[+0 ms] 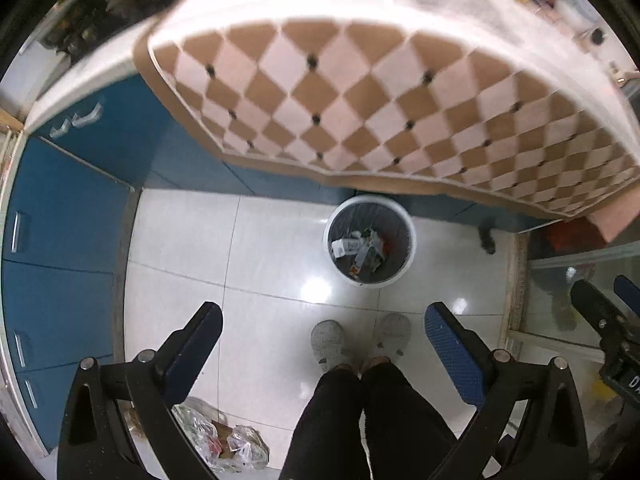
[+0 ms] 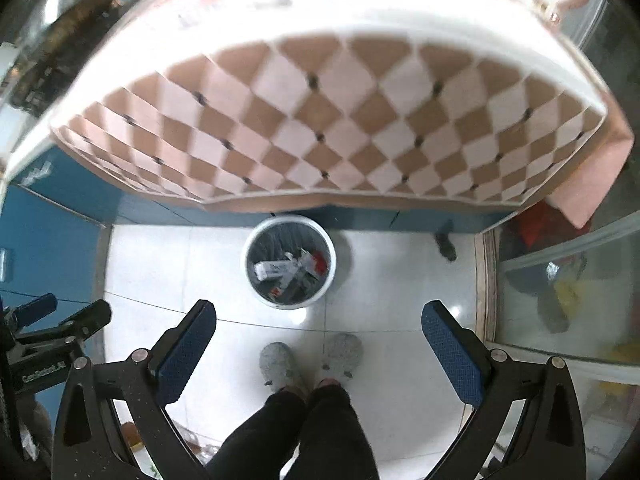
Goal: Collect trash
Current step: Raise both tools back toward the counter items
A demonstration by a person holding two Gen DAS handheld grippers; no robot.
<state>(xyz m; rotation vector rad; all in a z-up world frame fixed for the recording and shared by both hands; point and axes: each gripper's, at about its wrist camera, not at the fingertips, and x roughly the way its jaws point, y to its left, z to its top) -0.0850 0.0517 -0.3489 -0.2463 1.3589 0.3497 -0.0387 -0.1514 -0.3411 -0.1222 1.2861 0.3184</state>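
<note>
Both grippers, left (image 1: 323,350) and right (image 2: 319,348), are held apart, empty, above the bin (image 1: 370,241). Between pickups, seemingly. Next, trash on the counter (image 2: 320,12) must be reached.

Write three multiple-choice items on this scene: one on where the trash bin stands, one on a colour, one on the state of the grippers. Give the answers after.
1. Where does the trash bin stand?
A. on the table
B. on the white floor tiles, just in front of the tablecloth's hanging edge
C. inside a cabinet

2. What colour are the cabinet doors on the left?
A. blue
B. red
C. yellow

3. In what state are the left gripper and the right gripper?
A. both shut on trash
B. one open, one shut
C. both open and empty

Answers:
1. B, the bin sits on the tiles ahead of the grey slippers.
2. A, the door panels are plainly blue.
3. C, each pair of fingers is spread wide with only floor between.
</note>
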